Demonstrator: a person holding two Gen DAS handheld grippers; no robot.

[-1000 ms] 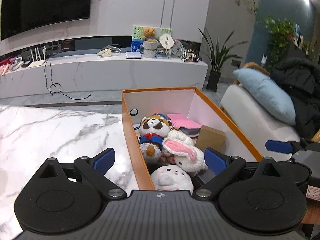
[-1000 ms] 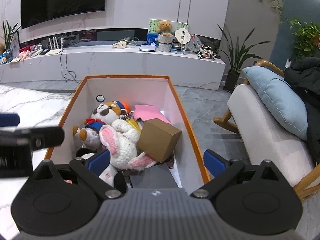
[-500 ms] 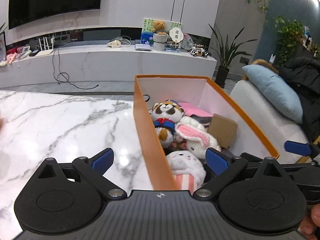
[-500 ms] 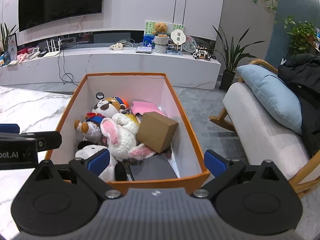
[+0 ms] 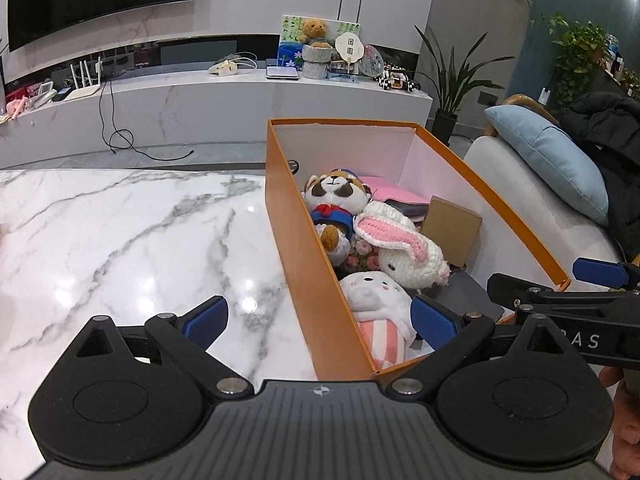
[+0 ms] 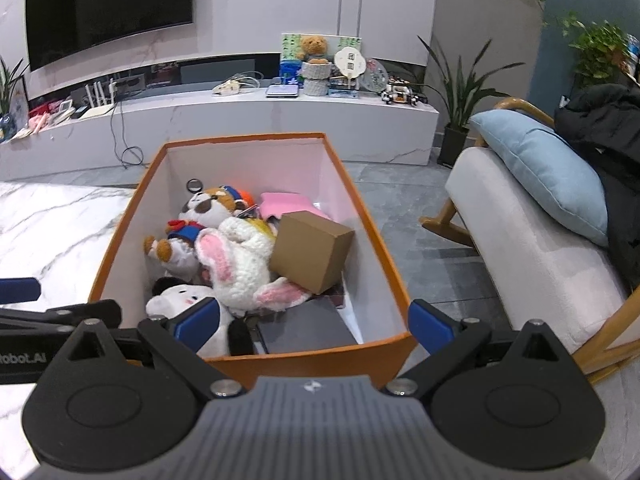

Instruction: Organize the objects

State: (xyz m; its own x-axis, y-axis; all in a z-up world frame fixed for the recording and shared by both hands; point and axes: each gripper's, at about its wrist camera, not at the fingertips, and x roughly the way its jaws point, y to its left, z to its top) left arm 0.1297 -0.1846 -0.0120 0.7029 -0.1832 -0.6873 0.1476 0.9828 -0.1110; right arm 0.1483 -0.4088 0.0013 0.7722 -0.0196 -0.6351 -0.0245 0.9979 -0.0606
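Inside the orange box (image 6: 384,264), at the marble table's (image 5: 120,240) right edge, we see plush toys and a cardboard carton (image 6: 312,250). Its long axis runs away from us. Our right gripper (image 6: 314,322) faces it squarely, nearer than the left gripper (image 5: 320,316); both gape, empty.

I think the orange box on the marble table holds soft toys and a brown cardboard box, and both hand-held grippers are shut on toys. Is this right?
Not quite. The orange box on the marble table does hold soft toys and a brown cardboard box, but both wrist views show the left hand-held gripper and the right hand-held gripper open, holding nothing.
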